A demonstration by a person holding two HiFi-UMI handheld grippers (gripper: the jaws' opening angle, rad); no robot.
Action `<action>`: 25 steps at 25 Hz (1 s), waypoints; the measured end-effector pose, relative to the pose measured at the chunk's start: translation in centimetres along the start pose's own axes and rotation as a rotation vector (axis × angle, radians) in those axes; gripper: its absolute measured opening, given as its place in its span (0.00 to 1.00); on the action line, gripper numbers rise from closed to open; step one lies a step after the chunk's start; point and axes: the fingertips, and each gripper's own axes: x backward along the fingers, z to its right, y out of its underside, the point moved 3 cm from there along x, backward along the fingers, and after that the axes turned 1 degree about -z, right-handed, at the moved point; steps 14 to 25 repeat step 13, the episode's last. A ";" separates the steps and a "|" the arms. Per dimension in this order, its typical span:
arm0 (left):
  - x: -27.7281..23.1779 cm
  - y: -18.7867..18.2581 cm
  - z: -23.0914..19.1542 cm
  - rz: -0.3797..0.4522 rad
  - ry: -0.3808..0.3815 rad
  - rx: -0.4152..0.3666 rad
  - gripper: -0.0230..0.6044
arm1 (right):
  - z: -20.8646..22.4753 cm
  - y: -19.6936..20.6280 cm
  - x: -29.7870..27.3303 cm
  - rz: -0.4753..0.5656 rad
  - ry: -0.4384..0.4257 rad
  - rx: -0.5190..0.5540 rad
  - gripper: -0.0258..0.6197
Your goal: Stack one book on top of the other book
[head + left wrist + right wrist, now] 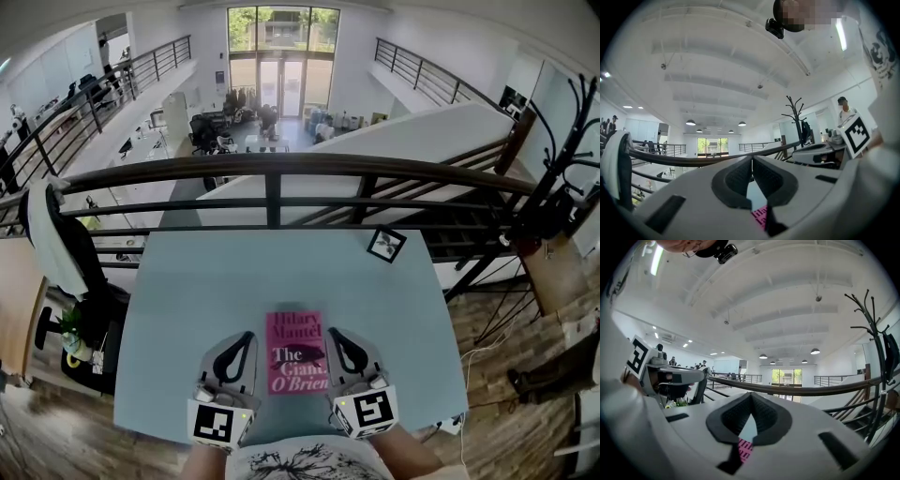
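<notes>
- Pale-blue bench (234,281) stands before a railing (281,169).
- Pink Hilary Mantel book (296,352) lies flat at the bench's 6 o'clock.
- Left gripper (246,337), at the book's 9 o'clock, jaws clenched on nothing.
- Right gripper (333,333), at 3 o'clock, likewise.

Right gripper (750,397) with jaws together, pink book (745,449) below, dark railing (811,390) beyond.

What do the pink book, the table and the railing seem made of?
Pink book: paper, with a smooth printed cover, likely a paperback. Table: matt pale blue-grey top without grain, perhaps laminate or painted board. Railing: dark, slim bars, probably painted metal.
</notes>
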 end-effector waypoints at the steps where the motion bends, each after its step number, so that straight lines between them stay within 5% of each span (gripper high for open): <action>1: 0.1 0.0 0.0 0.001 -0.001 -0.005 0.06 | -0.2 0.0 0.0 -0.001 -0.001 0.009 0.03; 25: 1.4 0.2 -0.6 -0.003 -0.012 0.023 0.06 | -1.7 -0.2 0.7 -0.014 -0.055 0.003 0.03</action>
